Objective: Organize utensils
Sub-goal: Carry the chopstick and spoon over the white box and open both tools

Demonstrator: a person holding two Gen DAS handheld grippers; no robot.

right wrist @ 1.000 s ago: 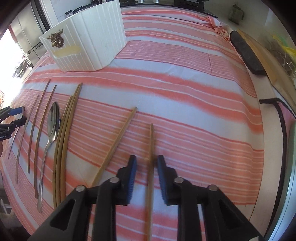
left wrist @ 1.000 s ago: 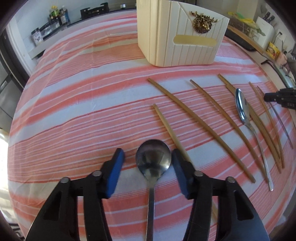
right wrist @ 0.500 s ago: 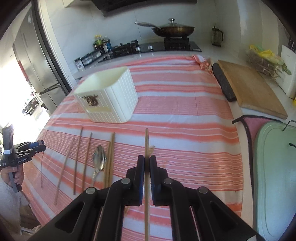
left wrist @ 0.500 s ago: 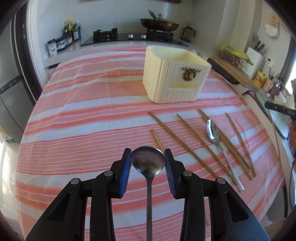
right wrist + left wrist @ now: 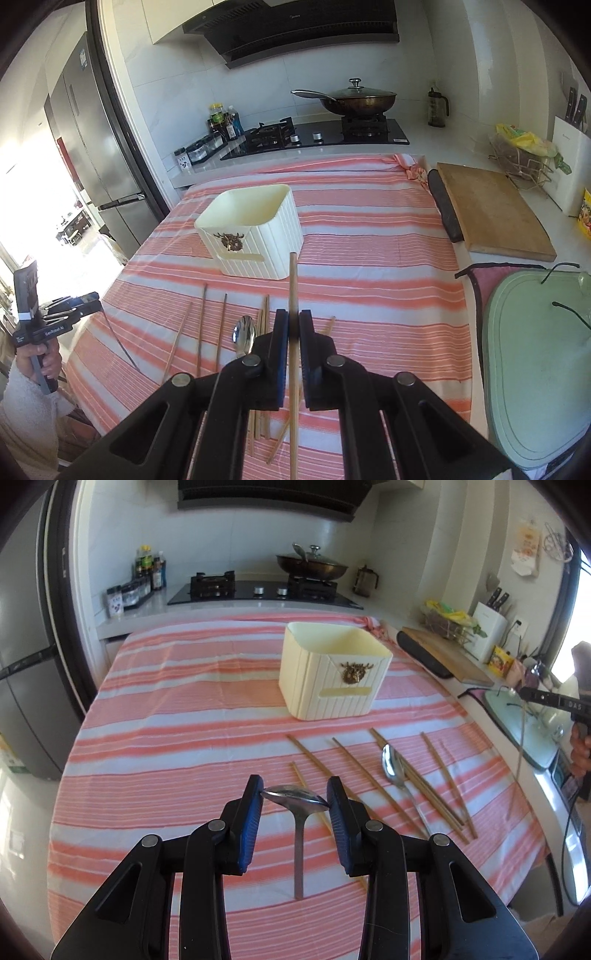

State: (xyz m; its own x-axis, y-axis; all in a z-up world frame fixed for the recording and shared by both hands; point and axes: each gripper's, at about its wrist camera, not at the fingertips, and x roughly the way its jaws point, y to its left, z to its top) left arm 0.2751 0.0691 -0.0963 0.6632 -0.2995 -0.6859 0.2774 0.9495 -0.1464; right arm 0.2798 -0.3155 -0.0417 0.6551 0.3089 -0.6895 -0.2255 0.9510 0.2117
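Observation:
My left gripper (image 5: 295,794) is shut on a metal spoon (image 5: 295,799). Its blue pads press on both sides of the bowl, and the handle hangs down above the striped cloth. My right gripper (image 5: 293,328) is shut on a wooden chopstick (image 5: 293,280), held in the air with its tip toward the cream ribbed holder (image 5: 255,236). The holder (image 5: 332,679) stands open-topped at mid-table, beyond both grippers. In front of it, several chopsticks (image 5: 373,779) and a second spoon (image 5: 393,768) lie on the cloth. The right gripper (image 5: 526,693) also shows at the far right of the left wrist view.
A wooden cutting board (image 5: 491,210) and a dark roll (image 5: 443,206) lie along the table's right side, with a pale green board (image 5: 535,362) nearer. A hob with a lidded pan (image 5: 354,99) is behind the table. A fridge (image 5: 26,664) stands at the left.
Both grippers have risen off the cloth and tilted up. The left jaws closed on the spoon's bowl and lifted it. The right jaws closed on the chopstick and lifted it.

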